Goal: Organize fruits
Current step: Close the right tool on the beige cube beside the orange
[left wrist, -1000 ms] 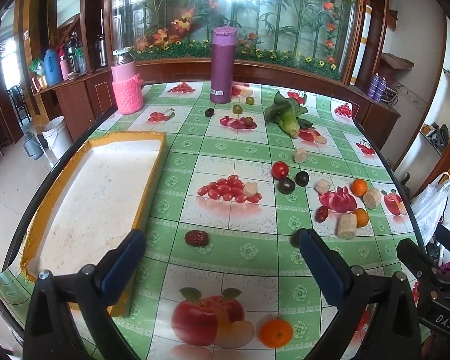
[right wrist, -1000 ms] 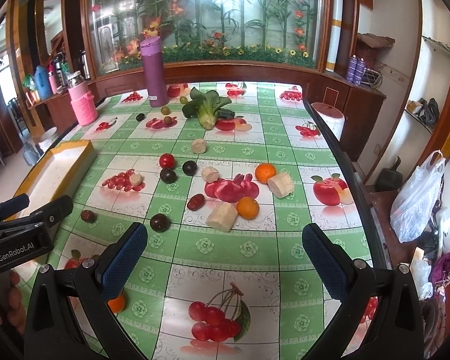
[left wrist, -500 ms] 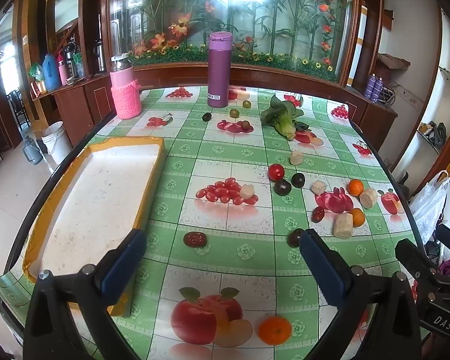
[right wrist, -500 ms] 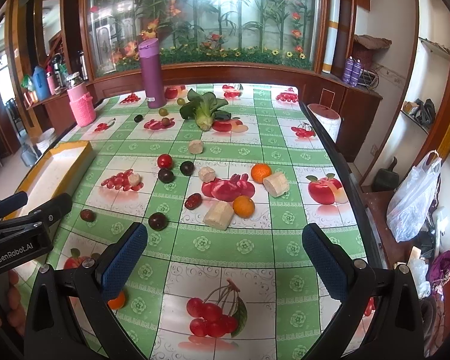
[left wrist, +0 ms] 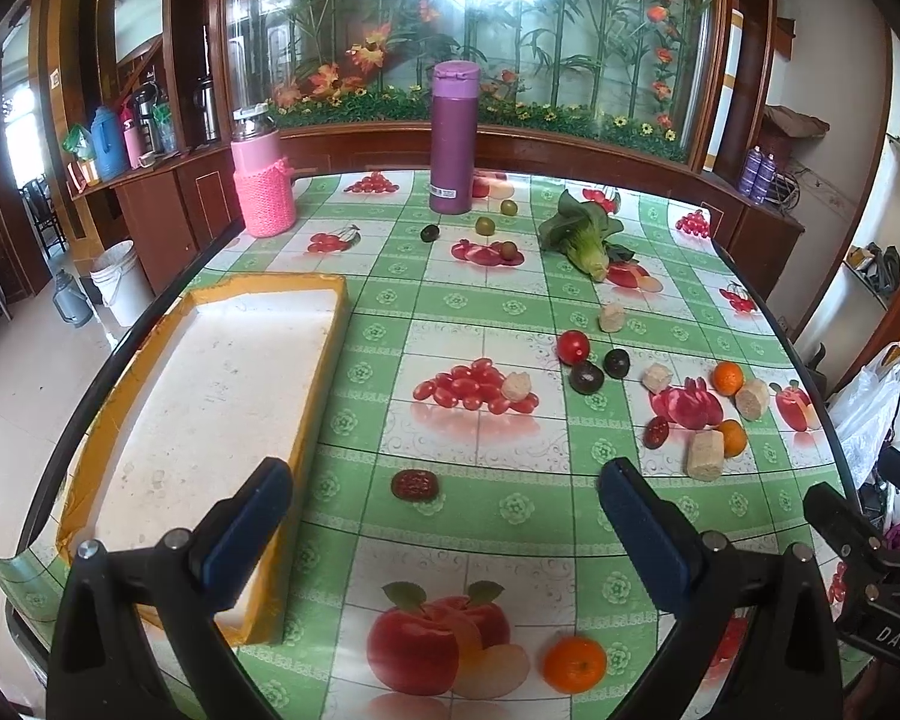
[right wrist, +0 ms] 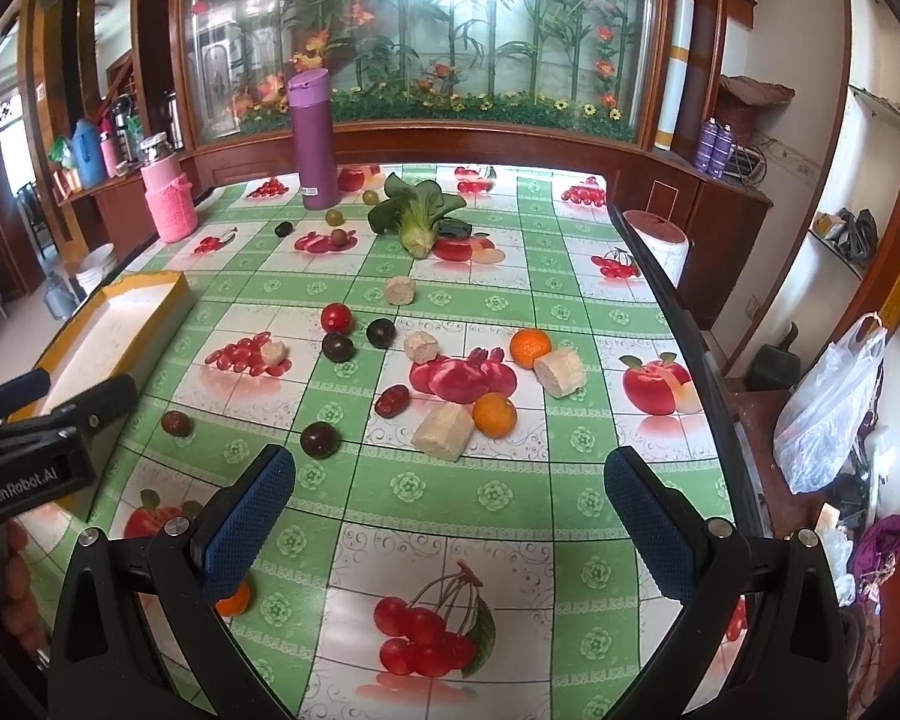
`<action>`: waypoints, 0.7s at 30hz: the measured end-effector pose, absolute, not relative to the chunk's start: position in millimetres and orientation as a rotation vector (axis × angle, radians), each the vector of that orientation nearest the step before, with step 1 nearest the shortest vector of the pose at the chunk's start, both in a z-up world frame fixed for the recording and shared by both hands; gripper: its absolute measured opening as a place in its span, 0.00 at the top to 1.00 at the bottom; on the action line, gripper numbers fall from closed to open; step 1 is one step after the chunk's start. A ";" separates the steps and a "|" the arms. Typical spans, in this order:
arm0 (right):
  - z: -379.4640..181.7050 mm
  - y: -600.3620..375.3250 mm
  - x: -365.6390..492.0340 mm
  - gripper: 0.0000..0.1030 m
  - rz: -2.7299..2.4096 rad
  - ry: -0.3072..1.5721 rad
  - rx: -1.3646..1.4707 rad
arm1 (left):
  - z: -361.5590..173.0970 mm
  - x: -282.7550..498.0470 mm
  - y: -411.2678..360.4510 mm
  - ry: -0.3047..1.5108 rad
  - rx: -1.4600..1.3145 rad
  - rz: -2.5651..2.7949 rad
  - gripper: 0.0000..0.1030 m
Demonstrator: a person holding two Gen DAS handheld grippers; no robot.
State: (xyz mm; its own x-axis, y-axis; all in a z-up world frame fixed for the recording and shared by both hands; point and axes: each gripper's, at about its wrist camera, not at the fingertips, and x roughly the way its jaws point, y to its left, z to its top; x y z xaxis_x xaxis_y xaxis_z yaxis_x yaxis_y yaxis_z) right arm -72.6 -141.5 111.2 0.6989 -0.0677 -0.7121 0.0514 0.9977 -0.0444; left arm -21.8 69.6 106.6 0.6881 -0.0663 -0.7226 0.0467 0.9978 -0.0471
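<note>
A table (left wrist: 510, 306) covered in a green checked cloth with printed fruit fills most of both views. A long tray (left wrist: 210, 396) with a yellow rim and white floor is seen at the left of the left wrist view, lying on the cloth. The left gripper (left wrist: 444, 510) is held above the cloth at the bottom of its frame, jaws spread wide with nothing between them; a dark red date (left wrist: 414, 485) lies in the gap on the cloth. The right gripper (right wrist: 450, 495) is likewise held wide apart and empty at the bottom of its frame. A purple flask (left wrist: 453, 138) and a pink knitted jar (left wrist: 263, 180) are stood at the upper middle and upper left. A leafy green vegetable (right wrist: 417, 216) is laid in the upper centre. The loose fruits are scattered mid-frame: two oranges (right wrist: 530, 348), pale cut chunks (right wrist: 444, 431), a red tomato (right wrist: 336, 318), dark plums (right wrist: 318, 439). One orange (left wrist: 573, 663) is seen at the bottom centre of the left view.
</note>
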 end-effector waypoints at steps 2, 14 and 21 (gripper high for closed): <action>107.8 -144.7 -64.9 0.00 -0.071 0.823 -0.061 | 105.9 -17.1 73.4 0.822 -0.017 -0.059 0.00; 57.2 -180.9 -9.1 0.00 -0.019 1.002 -0.129 | 90.7 1.0 75.7 0.925 0.073 -0.079 0.00; 51.5 -172.9 -6.6 0.07 0.178 1.039 -0.025 | 81.5 5.0 70.5 0.969 0.090 -0.082 0.00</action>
